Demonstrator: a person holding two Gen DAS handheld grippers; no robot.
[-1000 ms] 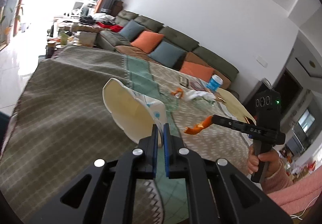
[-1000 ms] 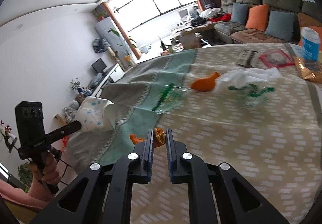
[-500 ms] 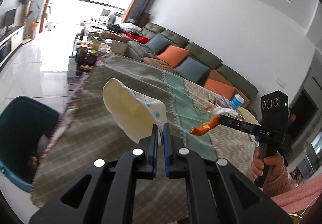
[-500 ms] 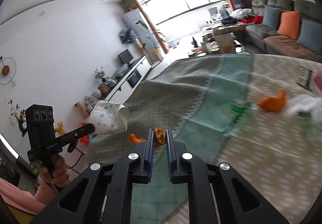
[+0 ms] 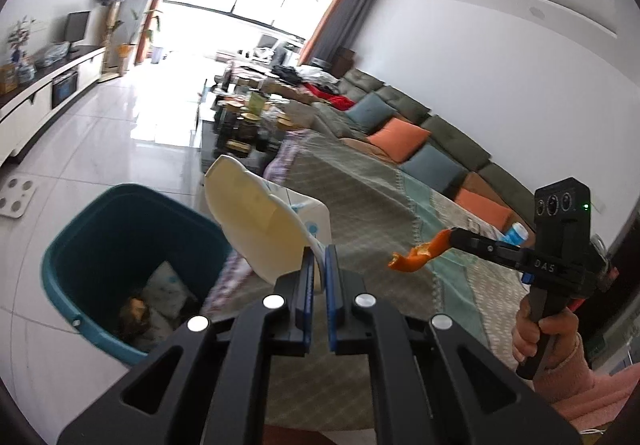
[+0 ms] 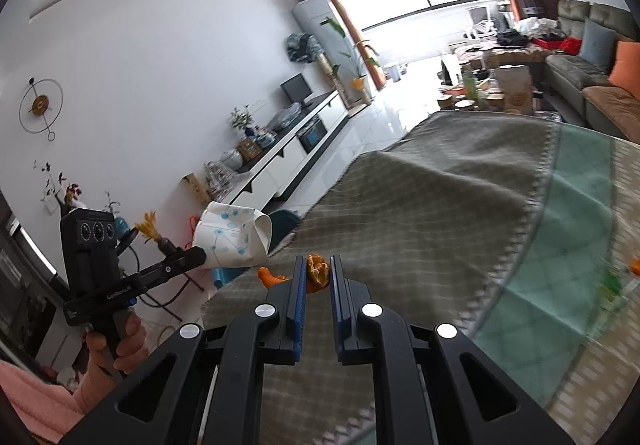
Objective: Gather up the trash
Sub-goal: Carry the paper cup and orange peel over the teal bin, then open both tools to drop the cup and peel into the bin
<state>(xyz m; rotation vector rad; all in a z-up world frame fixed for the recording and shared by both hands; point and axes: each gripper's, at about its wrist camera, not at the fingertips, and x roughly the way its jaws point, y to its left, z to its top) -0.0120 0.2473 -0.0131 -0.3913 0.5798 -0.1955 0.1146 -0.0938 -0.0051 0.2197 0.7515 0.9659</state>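
My left gripper (image 5: pixel 317 259) is shut on a crushed white paper cup (image 5: pixel 260 221) with a blue pattern, held in the air beside the table's end. The same cup (image 6: pixel 230 241) shows in the right wrist view, at the tip of the left gripper (image 6: pixel 200 256). A teal trash bin (image 5: pixel 80 249) stands on the floor below and left of the cup, with crumpled paper and peel inside. My right gripper (image 6: pixel 318 270) is shut on a piece of orange peel (image 6: pixel 317 272). Seen from the left wrist view, that peel (image 5: pixel 418 254) hangs from the right gripper (image 5: pixel 454 235) over the table.
The table (image 6: pixel 440 205) wears a grey-green patterned cloth. A blue-lidded cup (image 5: pixel 516 234) stands far back on it. A sofa (image 5: pixel 420 133) with orange and blue cushions lines the right wall. A low white TV cabinet (image 6: pixel 280 161) and a cluttered coffee table (image 5: pixel 248 113) stand beyond on tiled floor.
Both grippers have swung left toward the table's end, each keeping its load. The teal bin came into view and now sits larger, just below the cup.
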